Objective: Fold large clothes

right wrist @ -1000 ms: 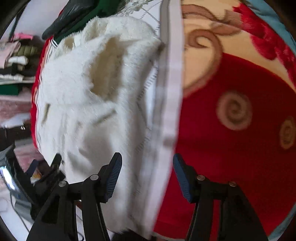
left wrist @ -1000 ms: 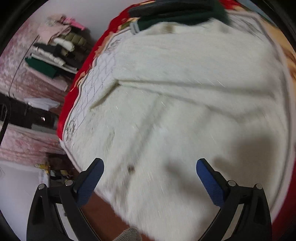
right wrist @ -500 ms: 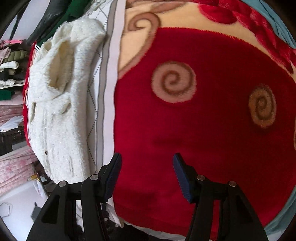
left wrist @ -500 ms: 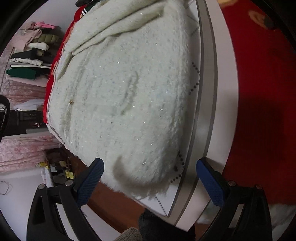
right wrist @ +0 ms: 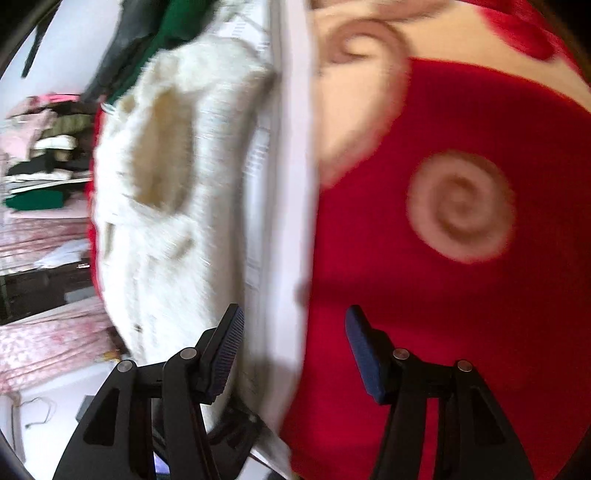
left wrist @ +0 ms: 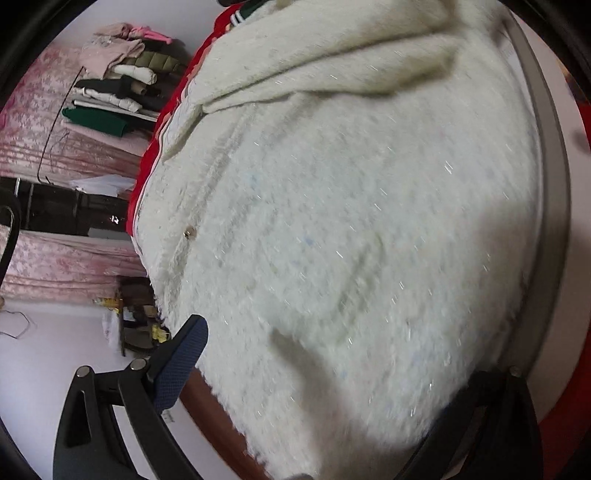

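Note:
A fuzzy cream-white cardigan (left wrist: 332,221) with small buttons lies spread on a white patterned sheet, filling the left wrist view. It also shows in the right wrist view (right wrist: 159,184) at the left, with its neck opening facing up. My left gripper (left wrist: 325,373) is open and low over the cardigan's near hem; the right finger is partly hidden behind the fabric. My right gripper (right wrist: 295,347) is open and empty above the sheet's grey-and-white border (right wrist: 291,221), beside the cardigan.
A red blanket (right wrist: 443,295) with tan spirals covers the bed to the right. Dark green and black clothes (right wrist: 166,22) lie at the far end. A stack of folded clothes (left wrist: 122,88) sits on a pink surface at the left. The bed edge drops off at the lower left.
The left gripper has moved in closer over the cardigan, which now fills its view. The right gripper has swung back left toward the sheet border and the cardigan.

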A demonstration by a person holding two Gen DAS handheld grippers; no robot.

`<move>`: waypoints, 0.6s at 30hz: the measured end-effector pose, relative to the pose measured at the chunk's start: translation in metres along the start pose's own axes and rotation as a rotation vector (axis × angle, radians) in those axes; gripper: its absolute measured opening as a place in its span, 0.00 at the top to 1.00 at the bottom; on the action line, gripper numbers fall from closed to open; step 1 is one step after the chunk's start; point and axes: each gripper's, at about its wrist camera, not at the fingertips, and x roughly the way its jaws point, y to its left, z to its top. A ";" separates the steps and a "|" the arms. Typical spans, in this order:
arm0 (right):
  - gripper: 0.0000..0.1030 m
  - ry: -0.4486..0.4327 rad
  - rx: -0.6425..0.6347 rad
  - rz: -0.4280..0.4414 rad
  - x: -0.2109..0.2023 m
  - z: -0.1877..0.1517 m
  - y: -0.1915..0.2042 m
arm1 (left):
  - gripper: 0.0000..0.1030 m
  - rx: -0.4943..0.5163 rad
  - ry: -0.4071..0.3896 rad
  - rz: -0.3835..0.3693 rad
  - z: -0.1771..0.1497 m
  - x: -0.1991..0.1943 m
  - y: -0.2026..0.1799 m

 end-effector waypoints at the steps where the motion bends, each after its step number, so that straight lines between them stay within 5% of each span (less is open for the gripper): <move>1: 0.42 -0.008 -0.005 0.023 0.006 0.003 0.006 | 0.22 -0.014 -0.003 -0.013 0.001 -0.001 0.005; 3: 0.42 -0.041 -0.006 0.093 0.016 0.012 0.016 | 0.56 -0.043 0.007 -0.058 0.005 -0.001 0.015; 5: 0.42 -0.068 0.013 0.143 0.024 0.020 0.020 | 0.79 -0.059 0.008 -0.103 0.009 -0.001 0.023; 8: 0.30 -0.111 0.064 0.231 0.038 0.033 0.022 | 0.86 -0.068 -0.014 -0.118 0.016 -0.005 0.031; 14: 0.29 -0.112 0.196 0.418 0.070 0.057 0.021 | 0.88 -0.055 -0.015 -0.160 0.027 -0.010 0.043; 16: 0.54 -0.132 0.219 0.461 0.074 0.062 0.026 | 0.88 -0.043 -0.027 -0.170 0.031 -0.012 0.049; 17: 0.80 -0.141 0.214 0.443 0.073 0.064 0.030 | 0.88 -0.040 -0.033 -0.178 0.033 -0.013 0.054; 18: 0.80 -0.156 0.207 0.419 0.071 0.065 0.037 | 0.88 -0.038 -0.037 -0.196 0.036 -0.015 0.059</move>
